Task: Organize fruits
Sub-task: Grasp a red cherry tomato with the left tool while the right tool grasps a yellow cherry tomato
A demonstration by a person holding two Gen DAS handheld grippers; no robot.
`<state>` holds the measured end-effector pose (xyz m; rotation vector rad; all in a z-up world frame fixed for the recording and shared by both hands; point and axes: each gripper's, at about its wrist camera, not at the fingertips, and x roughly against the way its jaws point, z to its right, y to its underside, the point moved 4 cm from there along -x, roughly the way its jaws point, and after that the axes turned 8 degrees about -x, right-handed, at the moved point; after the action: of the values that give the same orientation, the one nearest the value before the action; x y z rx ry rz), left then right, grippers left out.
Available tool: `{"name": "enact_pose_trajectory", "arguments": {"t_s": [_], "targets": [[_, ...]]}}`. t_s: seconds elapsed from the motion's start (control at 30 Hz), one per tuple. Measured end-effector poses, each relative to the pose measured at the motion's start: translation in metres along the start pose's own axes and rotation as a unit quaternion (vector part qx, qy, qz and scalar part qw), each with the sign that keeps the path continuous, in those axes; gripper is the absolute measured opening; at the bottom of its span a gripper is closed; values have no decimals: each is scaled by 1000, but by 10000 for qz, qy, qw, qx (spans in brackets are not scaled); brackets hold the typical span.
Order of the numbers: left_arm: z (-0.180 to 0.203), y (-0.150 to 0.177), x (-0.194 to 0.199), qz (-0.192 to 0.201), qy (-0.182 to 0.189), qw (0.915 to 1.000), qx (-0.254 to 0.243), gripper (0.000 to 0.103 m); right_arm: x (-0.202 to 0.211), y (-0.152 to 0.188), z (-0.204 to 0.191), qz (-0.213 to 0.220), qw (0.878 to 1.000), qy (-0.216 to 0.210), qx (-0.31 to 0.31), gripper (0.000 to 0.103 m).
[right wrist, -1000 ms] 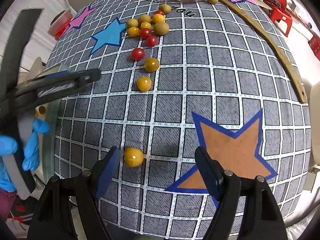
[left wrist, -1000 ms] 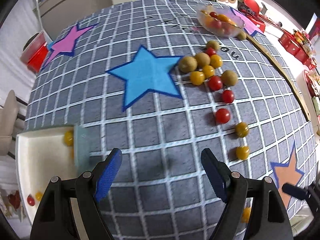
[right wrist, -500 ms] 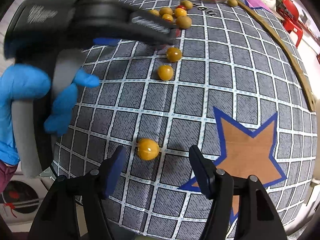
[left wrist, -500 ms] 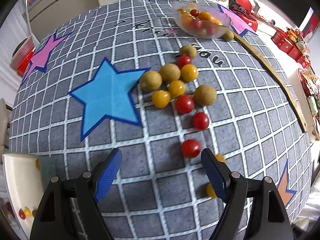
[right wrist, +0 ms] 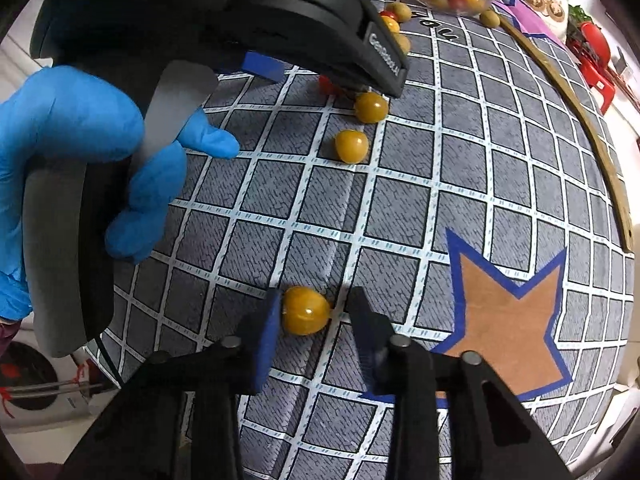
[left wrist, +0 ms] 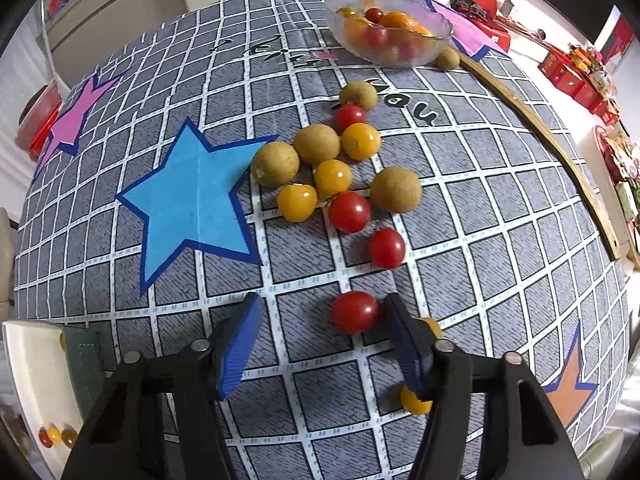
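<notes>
While I look through the left wrist camera, my left gripper (left wrist: 320, 334) has its fingers just closing, half-narrowed around a red cherry tomato (left wrist: 354, 312) on the table (left wrist: 520, 208); the right pad touches it, the left stands apart. Through the right wrist camera, my right gripper (right wrist: 312, 314) has narrowed its fingers around a yellow cherry tomato (right wrist: 306, 310); I cannot tell if both pads press.

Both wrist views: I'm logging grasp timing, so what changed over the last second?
The right tool has just been closing around a yellow cherry tomato; a small gap remains on one side. The left tool advanced to a red cherry tomato, also closing, not yet gripping. The loose fruit and the glass bowl stayed put.
</notes>
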<state>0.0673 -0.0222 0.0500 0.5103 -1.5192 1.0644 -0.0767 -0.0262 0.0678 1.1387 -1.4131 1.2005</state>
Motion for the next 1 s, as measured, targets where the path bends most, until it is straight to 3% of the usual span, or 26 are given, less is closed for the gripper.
{"name": "enact_pose_trajectory", "arguments": {"t_s": [0.03, 0.1, 0.17, 0.37, 0.57, 0.93, 0.97, 1.0], "targets": [[2, 0, 0, 26, 12, 10000, -21, 52, 0, 2, -3, -24, 10000, -41, 1, 25], [6, -1, 3, 84, 55, 9999, -97, 29, 0, 1, -3, -44, 9999, -89, -29, 25], [10, -2, 4, 95, 102, 9998, -125, 24, 0, 1, 0, -51, 9997, -207, -127, 25], [0, 6, 14, 107, 300, 9994, 103, 24, 13, -4, 18, 1, 9971, -506, -564, 25], [-15, 24, 25, 117, 328, 9990, 272, 24, 18, -13, 43, 39, 9943, -528, -926, 25], [-29, 36, 37, 213, 246, 9984, 462, 24, 16, -30, 73, -8, 9939, -476, -997, 25], [-29, 33, 36, 223, 278, 9983, 463, 26, 16, -31, 73, -12, 9940, -469, -987, 25], [-29, 31, 35, 230, 338, 9980, 482, 46, 16, -30, 71, -9, 9941, -462, -981, 25]]}}
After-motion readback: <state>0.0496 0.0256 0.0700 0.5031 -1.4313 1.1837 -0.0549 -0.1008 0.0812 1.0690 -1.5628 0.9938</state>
